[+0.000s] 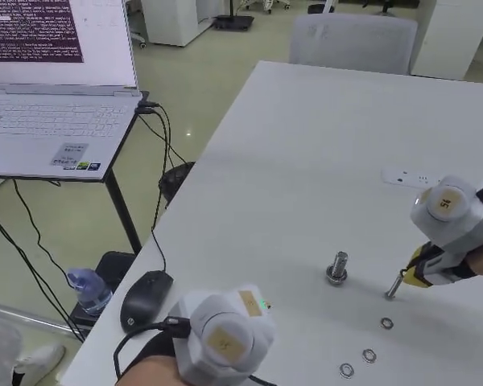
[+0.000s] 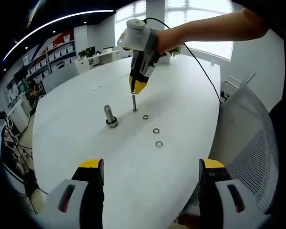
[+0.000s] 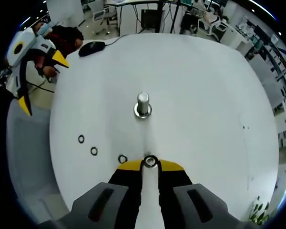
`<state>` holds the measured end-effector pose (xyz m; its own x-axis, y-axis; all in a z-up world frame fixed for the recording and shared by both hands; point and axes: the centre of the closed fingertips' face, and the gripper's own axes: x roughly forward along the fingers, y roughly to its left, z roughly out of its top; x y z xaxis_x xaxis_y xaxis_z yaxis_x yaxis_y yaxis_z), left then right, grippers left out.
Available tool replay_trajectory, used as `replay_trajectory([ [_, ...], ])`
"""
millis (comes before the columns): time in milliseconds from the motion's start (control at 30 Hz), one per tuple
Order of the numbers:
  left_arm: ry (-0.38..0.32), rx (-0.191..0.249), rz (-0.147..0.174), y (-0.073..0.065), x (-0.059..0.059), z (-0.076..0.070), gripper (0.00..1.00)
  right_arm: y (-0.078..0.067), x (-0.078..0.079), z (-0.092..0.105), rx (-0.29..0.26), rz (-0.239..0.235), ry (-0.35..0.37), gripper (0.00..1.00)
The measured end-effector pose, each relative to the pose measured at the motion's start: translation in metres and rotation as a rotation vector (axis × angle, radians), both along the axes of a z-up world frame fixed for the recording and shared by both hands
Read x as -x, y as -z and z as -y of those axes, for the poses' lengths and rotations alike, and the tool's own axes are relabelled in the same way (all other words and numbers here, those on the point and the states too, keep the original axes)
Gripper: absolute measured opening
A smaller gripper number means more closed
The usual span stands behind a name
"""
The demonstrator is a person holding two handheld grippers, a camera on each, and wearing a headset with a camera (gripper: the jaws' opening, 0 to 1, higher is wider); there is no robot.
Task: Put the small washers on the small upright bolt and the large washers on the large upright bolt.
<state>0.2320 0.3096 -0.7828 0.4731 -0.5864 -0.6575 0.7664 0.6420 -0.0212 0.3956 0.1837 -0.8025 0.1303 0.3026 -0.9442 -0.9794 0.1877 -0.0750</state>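
My left gripper (image 2: 151, 164): jaws spread wide, held low and level. My right gripper (image 3: 150, 166): jaws closed together, tips pointing down, forearm extended.

White with yellow tips, my left gripper (image 2: 151, 164) and right gripper (image 2: 138, 88); white table (image 1: 306, 161), silver small washers (image 1: 369, 355), black mouse (image 1: 145, 299).

laptop screen (image 1: 32, 30) lines of text, too small to read

All three views, head downward, share the large bolt (image 1: 337, 268).
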Motion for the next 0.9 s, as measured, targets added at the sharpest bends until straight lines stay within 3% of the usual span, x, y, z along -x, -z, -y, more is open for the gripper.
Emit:
replay_trajectory([
  [367,0.005,0.009,-0.001,0.001,-0.003,-0.001,0.88,0.009,-0.003,0.002,0.026,-0.019,-0.004,0.12],
  [900,-0.003,0.010,-0.020,0.007,-0.002,-0.005,0.86,0.025,-0.003,0.000,0.055,-0.034,-0.025,0.12],
])
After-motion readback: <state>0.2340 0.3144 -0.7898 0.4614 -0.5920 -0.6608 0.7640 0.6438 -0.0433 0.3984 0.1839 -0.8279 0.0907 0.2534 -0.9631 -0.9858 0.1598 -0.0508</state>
